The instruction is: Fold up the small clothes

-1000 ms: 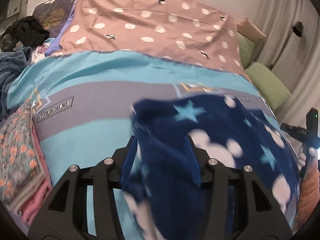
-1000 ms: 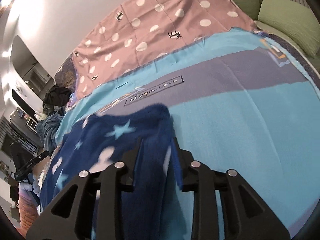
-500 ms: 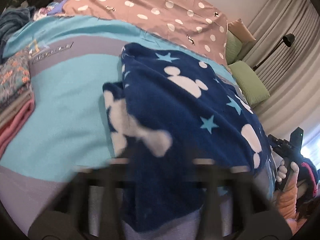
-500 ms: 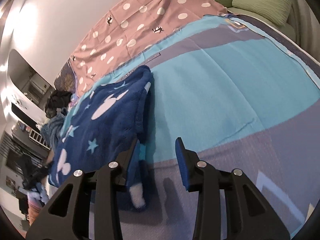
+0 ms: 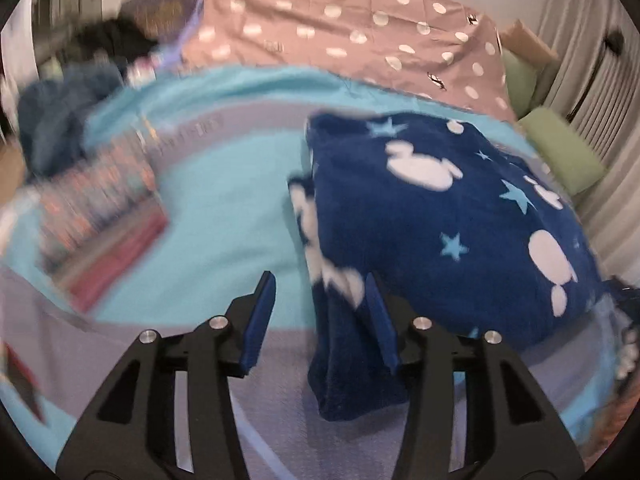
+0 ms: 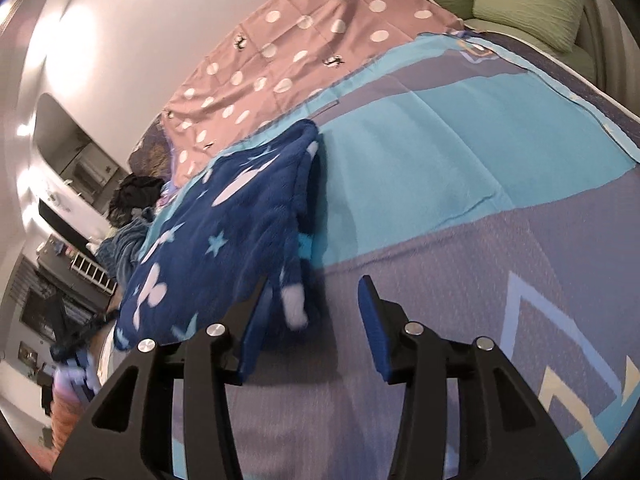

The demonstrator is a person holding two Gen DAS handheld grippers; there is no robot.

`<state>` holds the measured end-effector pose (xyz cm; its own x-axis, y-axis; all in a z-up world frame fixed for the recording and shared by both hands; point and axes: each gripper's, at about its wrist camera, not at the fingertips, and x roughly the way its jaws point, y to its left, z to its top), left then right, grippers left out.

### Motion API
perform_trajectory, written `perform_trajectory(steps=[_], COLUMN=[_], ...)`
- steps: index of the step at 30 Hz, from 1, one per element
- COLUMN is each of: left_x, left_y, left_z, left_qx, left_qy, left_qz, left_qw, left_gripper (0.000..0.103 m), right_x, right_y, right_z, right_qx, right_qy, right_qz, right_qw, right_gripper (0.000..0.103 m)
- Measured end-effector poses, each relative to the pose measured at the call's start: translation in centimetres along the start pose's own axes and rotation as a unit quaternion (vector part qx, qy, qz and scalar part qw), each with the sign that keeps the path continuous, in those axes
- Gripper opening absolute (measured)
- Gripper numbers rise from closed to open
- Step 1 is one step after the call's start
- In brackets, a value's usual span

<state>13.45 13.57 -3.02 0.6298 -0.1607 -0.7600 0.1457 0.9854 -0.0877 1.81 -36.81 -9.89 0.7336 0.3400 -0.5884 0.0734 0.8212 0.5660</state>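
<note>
The navy fleece garment (image 5: 440,216) lies doubled over on the bed (image 6: 440,152), its fold finished near the bed's front edge. Both the left hand-held gripper (image 5: 320,300) and right hand-held gripper (image 6: 316,304) are opening, pads apart and clamped on nothing, though a loose corner hangs between each pair, probably to leave the fold undisturbed.

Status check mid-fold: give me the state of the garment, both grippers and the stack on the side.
Navy fleece garment: folded over, lying on the bed.
Left gripper: jaws opening, garment corner between them, not clamped.
Right gripper: jaws opening, garment edge just inside.
Folded clothes stack: blurred, lying piled.
</note>
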Motion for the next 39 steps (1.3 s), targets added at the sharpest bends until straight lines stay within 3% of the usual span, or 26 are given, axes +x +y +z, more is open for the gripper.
perform_trajectory(steps=[3,6,11,15,17,20,25,28,31,33,35,36,37,38,39], left_x=[-1.7,-1.5,1.8,5.3,7.2,10.4,16.4,18.1,17.7,17.2,16.7,16.8,17.0,17.5,17.7], left_y=[-4.2,-10.1,-22.7,-30.8,-34.0,-37.7,-39.7,-38.9,-39.0,-39.4,-40.2,-40.6,-40.9,-40.8,-40.3], left_z=[2.4,4.0,4.8,6.2,7.1,8.3,9.5,9.6,9.5,9.4,9.1,8.9,8.5,8.1,8.1], left_qx=[0.042,0.103,0.216,0.258,0.269,0.28,0.268,0.234,0.236,0.244,0.269,0.284,0.299,0.31,0.308], left_qy=[-0.022,-0.017,0.023,0.06,0.076,0.102,0.151,0.17,0.166,0.162,0.15,0.146,0.142,0.147,0.148], left_qz=[-0.03,-0.075,-0.143,-0.185,-0.192,-0.185,-0.139,-0.15,-0.15,-0.151,-0.14,-0.13,-0.116,-0.107,-0.106], left_qw=[0.9984,0.9917,0.9655,0.9466,0.9407,0.9365,0.9413,0.9453,0.9456,0.9442,0.941,0.9388,0.9363,0.9331,0.9338], left_gripper=[0.048,0.049,0.049,0.049,0.049,0.049,0.05,0.051,0.055,0.064,0.065,0.06,0.049,0.03,0.023], right_x=[0.0,0.5,1.6,3.1,3.4,3.6,2.8,3.3,4.4,4.6,4.6,4.3,4.2,4.0,3.8], right_y=[-0.5,-0.7,-1.4,-1.1,-0.6,-0.1,0.6,1.7,2.1,2.5,2.9,3.0,3.0,2.9,2.7], right_z=[-1.0,-1.2,-0.4,0.9,1.1,0.8,1.6,2.2,2.0,1.7,1.5,1.4,1.3,1.2,1.1], right_qx=[-0.012,-0.027,-0.024,-0.034,-0.041,-0.049,-0.05,-0.071,-0.073,-0.076,-0.085,-0.089,-0.091,-0.093,-0.096], right_qy=[0.013,0.026,0.042,0.059,0.064,0.06,0.051,0.068,0.086,0.091,0.089,0.085,0.083,0.08,0.077], right_qz=[0.026,0.034,0.095,0.126,0.158,0.212,0.299,0.298,0.311,0.314,0.312,0.312,0.312,0.308,0.3], right_qw=[0.999,0.999,0.994,0.99,0.984,0.974,0.952,0.949,0.944,0.942,0.942,0.942,0.942,0.944,0.946], right_gripper=[0.045,0.045,0.046,0.046,0.046,0.054,0.054,0.054,0.054,0.055,0.055,0.056,0.057,0.06,0.061])
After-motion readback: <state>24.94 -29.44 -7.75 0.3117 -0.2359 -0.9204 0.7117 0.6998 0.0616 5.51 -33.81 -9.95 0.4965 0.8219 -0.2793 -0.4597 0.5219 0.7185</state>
